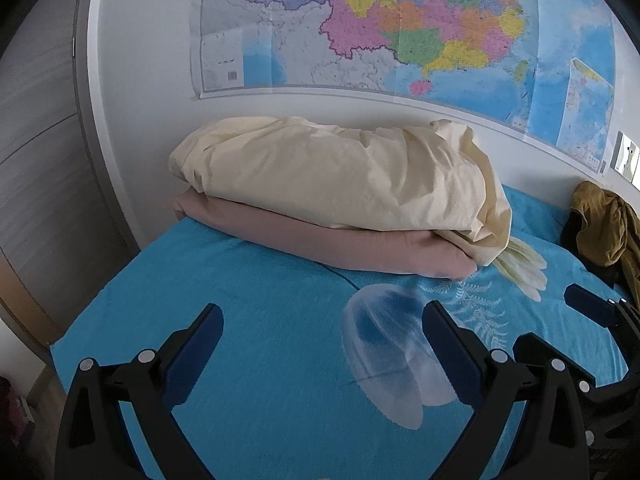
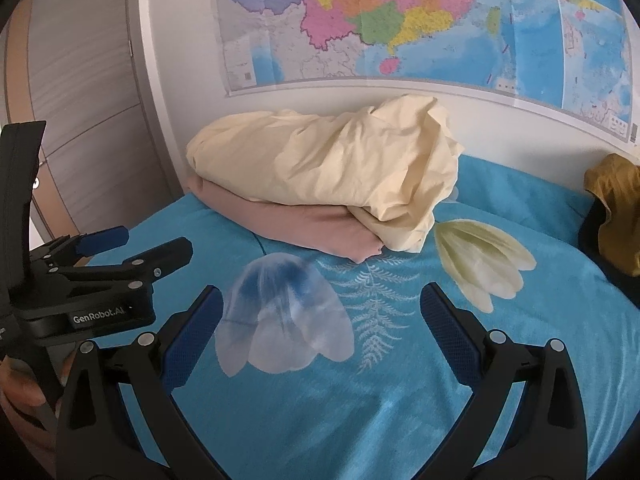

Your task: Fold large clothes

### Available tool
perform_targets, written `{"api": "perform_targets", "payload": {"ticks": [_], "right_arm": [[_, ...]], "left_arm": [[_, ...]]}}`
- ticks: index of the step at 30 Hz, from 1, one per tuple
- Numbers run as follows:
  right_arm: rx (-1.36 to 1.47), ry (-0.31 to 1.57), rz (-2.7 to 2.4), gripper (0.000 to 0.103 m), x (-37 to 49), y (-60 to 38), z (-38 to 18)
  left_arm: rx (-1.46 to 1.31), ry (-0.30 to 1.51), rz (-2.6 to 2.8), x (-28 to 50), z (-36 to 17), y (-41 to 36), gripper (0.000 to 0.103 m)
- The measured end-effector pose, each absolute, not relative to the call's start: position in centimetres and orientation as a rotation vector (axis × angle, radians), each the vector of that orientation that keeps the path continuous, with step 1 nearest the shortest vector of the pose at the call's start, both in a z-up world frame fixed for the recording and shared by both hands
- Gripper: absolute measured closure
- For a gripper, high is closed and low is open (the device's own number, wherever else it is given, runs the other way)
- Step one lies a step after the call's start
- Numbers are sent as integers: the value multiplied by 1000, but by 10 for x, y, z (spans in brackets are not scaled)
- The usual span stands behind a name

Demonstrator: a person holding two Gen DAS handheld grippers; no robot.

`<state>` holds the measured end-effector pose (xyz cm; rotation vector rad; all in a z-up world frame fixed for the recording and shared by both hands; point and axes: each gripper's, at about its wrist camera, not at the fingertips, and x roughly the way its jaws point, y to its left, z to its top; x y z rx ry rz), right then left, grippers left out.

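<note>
Both tongs released above blue bedspread, cream bedding ahead, mustard garment right

On my feeds the room sits in soft, even daylight, fairly bright, with no hard shadows; only a faint shade lies under the cream bundle on the bed. The wall map looks slightly washed out and hazy toward the upper right of the frame. Both fisheye views bend straight lines heavily near the edges, and black vignette fills the corners. Focus is reasonably sharp at centre, while the near claw arms at the bottom look a little soft.
</note>
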<state>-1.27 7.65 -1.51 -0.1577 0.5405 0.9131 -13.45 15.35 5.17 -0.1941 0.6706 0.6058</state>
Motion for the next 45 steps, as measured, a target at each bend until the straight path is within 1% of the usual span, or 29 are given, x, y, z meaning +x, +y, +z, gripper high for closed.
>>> {"api": "perform_targets", "payload": {"ticks": [45], "right_arm": [[-137,547,920,6,-26,67,-10]], "left_arm": [[-193,654,616,-151,61,138,6]]}}
